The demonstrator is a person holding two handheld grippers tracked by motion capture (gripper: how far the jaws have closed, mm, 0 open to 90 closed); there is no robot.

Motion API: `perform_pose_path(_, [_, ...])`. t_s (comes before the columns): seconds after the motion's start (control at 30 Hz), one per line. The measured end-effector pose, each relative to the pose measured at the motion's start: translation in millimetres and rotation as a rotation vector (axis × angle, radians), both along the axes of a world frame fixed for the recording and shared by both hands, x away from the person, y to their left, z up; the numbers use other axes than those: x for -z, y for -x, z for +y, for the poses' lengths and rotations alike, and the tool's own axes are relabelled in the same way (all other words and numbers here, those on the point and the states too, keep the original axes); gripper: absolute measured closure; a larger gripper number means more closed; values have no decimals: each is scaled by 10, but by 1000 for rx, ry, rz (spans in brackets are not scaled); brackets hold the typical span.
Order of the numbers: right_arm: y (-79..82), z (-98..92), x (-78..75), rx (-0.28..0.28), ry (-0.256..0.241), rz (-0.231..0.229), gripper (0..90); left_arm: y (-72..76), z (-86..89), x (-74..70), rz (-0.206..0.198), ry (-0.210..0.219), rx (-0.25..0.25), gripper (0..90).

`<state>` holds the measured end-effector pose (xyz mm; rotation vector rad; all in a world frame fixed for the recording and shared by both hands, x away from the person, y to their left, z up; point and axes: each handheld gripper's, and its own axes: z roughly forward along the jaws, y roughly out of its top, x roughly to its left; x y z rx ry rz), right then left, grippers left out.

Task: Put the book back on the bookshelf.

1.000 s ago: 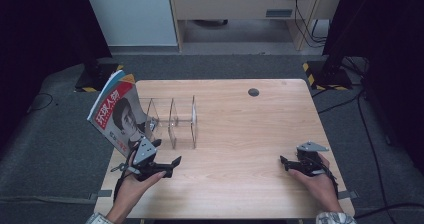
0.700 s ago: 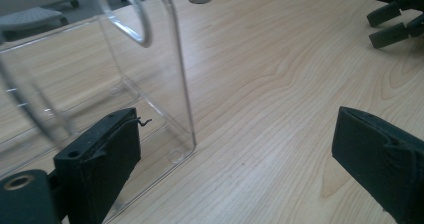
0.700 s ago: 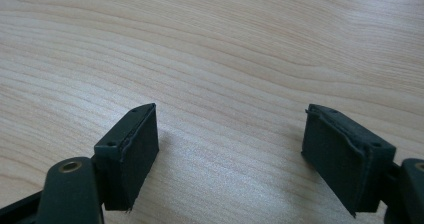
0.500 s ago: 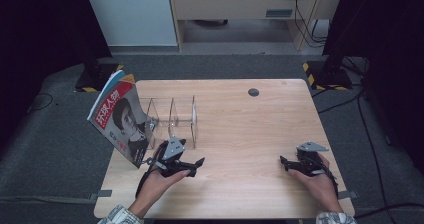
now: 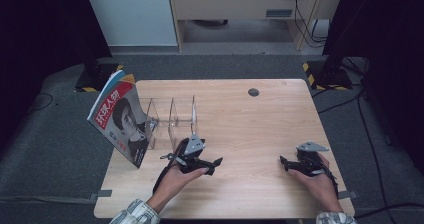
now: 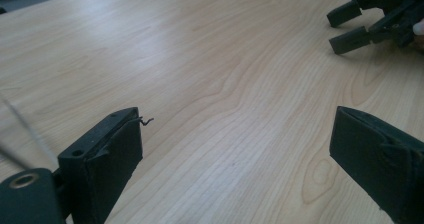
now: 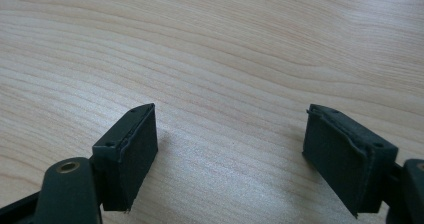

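1. Magazine (image 5: 119, 119), nearest thing to the left tool (image 5: 216, 163), stands upright and tilted at the desk's (image 5: 260, 124) left edge, well off to that tool's left, leaning against a clear acrylic rack (image 5: 172, 120).
2. Its cover faces the person, showing a portrait and red-and-white lettering; its lower corner rests on the wood.
3. In the high view the left tool lies low over the desk just in front of the rack's near end, held in the person's left hand (image 5: 177, 176), its jaws pointing right toward the other tool.
4. In the left gripper view the left tool (image 6: 235, 159) is released: its two black pads (image 6: 112, 154) stand wide apart with only bare wood grain between them, gripping nothing.
5. A thin clear edge of the rack shows at the far left of that view, beside the left pad but not touching it as far as can be told.
6. The right tool (image 5: 283, 162) sits near the desk's right front, well apart from the left tool and far from the magazine, held in the right hand (image 5: 317, 181), jaws pointing left.
7. In the right gripper view the right tool (image 7: 230, 154) is likewise released, jaws spread wide over bare wood, holding nothing.
8. A small dark round grommet (image 5: 253, 92) lies on the far side of the desk, beyond both tools.
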<state>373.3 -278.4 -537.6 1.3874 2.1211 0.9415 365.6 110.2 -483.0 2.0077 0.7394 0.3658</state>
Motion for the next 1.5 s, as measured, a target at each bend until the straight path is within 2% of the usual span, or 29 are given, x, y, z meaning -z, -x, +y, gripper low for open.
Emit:
perform_pose_path(0.03, [0,0,0,0,0,0,218,-13,-70,11,7,-14,16,59])
perform_pose_path(0.13, [1,2,0,1,0,0,213,-30,-138,30,17,-18,29,58])
perform_pose_path(0.2, [0,3,0,-1,2,2,204,-47,-252,85,30,-31,61,56])
perform_pose_path(0.33, [-1,6,1,0,1,3,196,-73,-349,141,60,-23,79,53])
perform_pose_path(0.37, [0,8,2,1,0,5,190,-89,-417,170,48,-57,82,53])
perform_pose_path(0.57, [-3,8,3,0,6,9,161,-132,-594,267,57,-97,97,42])
perform_pose_path(0.73, [-7,16,8,5,9,22,99,-202,-698,353,73,-129,64,30])
perform_pose_path(0.83, [-9,22,11,11,12,22,83,-245,-756,386,85,-137,62,32])
perform_pose_path(0.93, [-10,26,11,6,17,24,73,-276,-818,408,86,-171,63,31])
perform_pose_path(1.2, [-9,31,12,3,18,29,57,-329,-845,474,87,-216,40,34])
perform_pose_path(1.27, [-8,34,12,5,17,30,56,-321,-851,493,64,-264,41,35])
perform_pose_path(1.43, [-7,35,12,7,16,31,55,-311,-845,504,74,-261,37,30])
perform_pose_path(1.5, [-7,36,12,7,16,31,55,-318,-835,520,90,-245,26,26])
